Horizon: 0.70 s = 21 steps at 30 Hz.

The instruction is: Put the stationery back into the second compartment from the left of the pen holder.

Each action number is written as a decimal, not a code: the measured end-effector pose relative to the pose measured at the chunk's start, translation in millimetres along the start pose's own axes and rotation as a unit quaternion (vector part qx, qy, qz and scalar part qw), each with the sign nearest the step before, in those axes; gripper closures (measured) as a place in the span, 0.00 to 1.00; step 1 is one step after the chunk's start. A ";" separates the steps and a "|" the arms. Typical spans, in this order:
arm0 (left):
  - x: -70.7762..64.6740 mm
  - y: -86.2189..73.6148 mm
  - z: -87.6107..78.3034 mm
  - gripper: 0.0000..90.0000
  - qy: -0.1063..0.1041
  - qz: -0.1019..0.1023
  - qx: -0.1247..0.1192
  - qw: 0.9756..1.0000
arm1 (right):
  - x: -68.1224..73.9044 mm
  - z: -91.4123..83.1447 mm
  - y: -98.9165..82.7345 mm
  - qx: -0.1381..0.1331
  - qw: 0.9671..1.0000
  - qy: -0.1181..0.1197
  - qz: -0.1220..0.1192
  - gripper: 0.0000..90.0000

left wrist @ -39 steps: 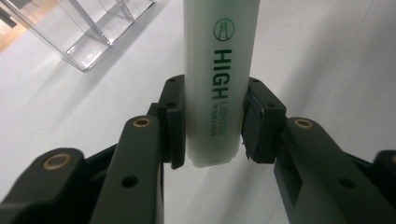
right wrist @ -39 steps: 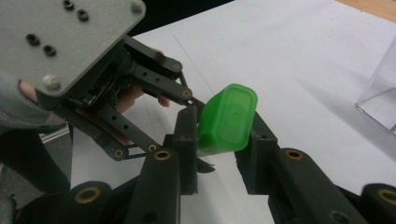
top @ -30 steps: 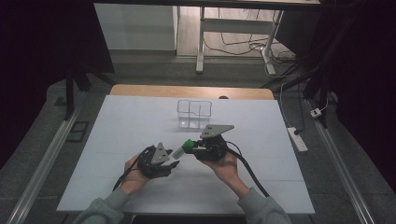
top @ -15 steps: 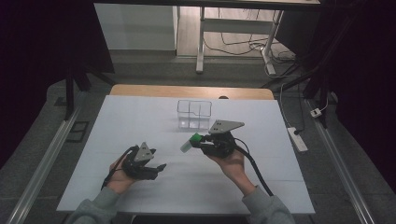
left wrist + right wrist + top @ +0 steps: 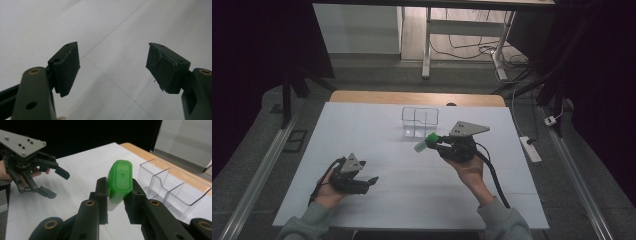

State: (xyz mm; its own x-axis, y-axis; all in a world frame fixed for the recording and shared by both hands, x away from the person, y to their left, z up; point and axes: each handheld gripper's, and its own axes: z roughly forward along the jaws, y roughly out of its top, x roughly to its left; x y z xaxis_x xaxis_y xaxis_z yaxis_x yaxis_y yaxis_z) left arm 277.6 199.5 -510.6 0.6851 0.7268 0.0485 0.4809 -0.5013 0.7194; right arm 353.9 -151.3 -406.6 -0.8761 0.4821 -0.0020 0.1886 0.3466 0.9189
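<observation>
My right gripper (image 5: 435,145) (image 5: 117,196) is shut on a small white piece with a green cap (image 5: 426,141) (image 5: 120,178) and holds it above the table, cap pointing toward the clear divided box (image 5: 419,121) (image 5: 162,187) just beyond. At the near left of the white table (image 5: 412,200), my left gripper (image 5: 371,181) (image 5: 112,67) (image 5: 53,183) hangs low. Its jaws have just been opening and stand wide apart, with nothing between the black pads (image 5: 66,65).
The white table top ends in a wooden strip (image 5: 362,96) at the far edge. A power strip (image 5: 530,149) lies on the floor to the right. Metal rails (image 5: 257,175) run along both sides of the table.
The two grippers were together at the green-capped piece. My left gripper has opened, let go and drawn back to the near left. The right gripper has risen with the piece toward the box.
</observation>
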 end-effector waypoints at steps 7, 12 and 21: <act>6.8 -11.3 -7.1 0.29 0.007 -0.017 0.000 1.000 | -7.5 -9.8 9.6 -0.021 0.999 -0.030 -0.002 0.82; 11.2 -14.9 -6.5 0.28 0.006 -0.023 0.001 1.000 | -25.0 -9.8 15.0 -0.039 0.998 -0.049 0.020 0.82; 13.6 -16.3 -6.0 0.27 0.006 -0.025 0.001 1.000 | -59.1 13.3 27.8 -0.041 0.995 -0.072 0.048 0.82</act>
State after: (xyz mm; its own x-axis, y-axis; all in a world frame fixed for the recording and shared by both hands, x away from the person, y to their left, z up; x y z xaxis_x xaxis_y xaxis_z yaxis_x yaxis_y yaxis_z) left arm 275.8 220.4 -517.5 0.6538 0.7564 0.0198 0.5160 -0.4648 0.7195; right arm 416.9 -159.4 -386.2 -0.7824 0.6218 0.0355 0.2259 0.2302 0.9465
